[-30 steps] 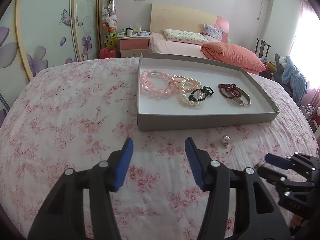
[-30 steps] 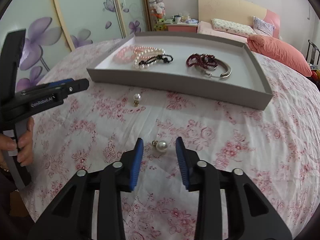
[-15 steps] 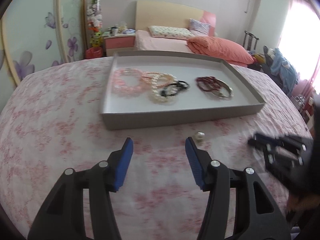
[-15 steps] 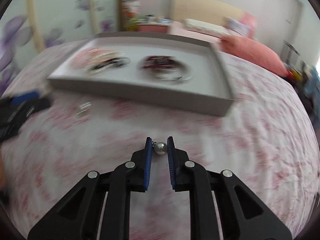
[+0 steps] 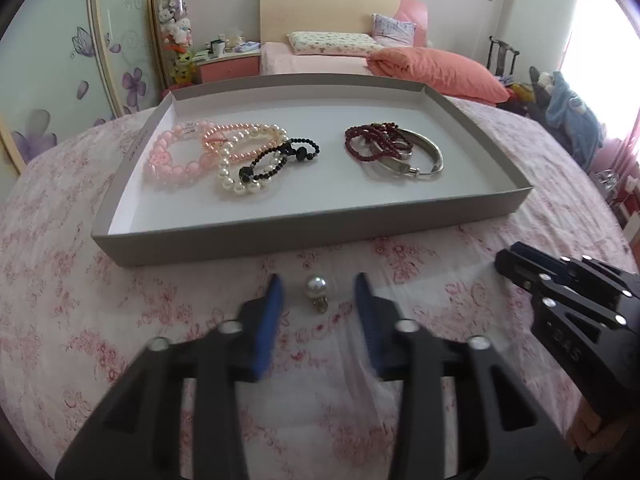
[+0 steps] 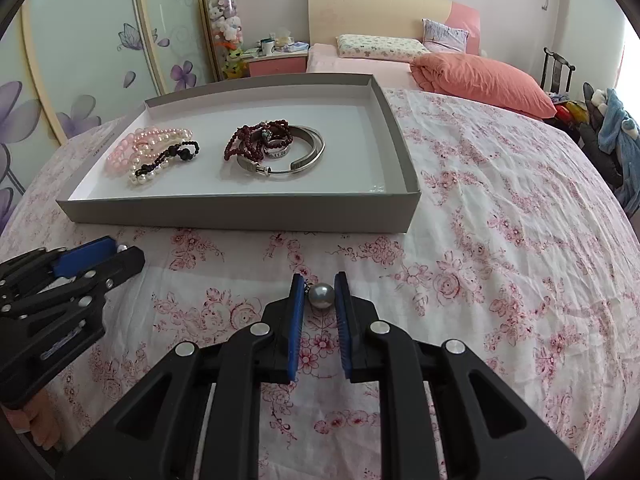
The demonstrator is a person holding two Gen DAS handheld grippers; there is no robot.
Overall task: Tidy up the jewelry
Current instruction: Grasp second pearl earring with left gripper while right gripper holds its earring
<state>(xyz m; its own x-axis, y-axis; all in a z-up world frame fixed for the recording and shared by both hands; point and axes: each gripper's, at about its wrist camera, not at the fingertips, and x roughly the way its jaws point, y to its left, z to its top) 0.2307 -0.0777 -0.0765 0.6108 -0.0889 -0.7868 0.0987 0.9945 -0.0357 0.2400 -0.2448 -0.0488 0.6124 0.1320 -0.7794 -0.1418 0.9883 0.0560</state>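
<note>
A grey tray (image 5: 304, 232) (image 6: 240, 216) on the floral cloth holds pink, white and black bead bracelets (image 5: 224, 156) (image 6: 156, 154), a dark red bead strand (image 5: 376, 144) (image 6: 256, 140) and a silver bangle (image 5: 424, 156) (image 6: 304, 156). My left gripper (image 5: 318, 288) is open, its fingers either side of a pearl earring (image 5: 316, 286) lying on the cloth before the tray. My right gripper (image 6: 320, 294) is shut on a second pearl earring (image 6: 321, 295), held just above the cloth.
The right gripper (image 5: 568, 292) shows at the right of the left wrist view; the left gripper (image 6: 68, 276) shows at the left of the right wrist view. A bed with an orange quilt (image 6: 480, 76) and a nightstand (image 6: 276, 64) stand behind.
My right gripper closed on its pearl earring and lifted it. My left gripper moved right and forward until the other earring lies between its fingers, and narrowed its opening.
</note>
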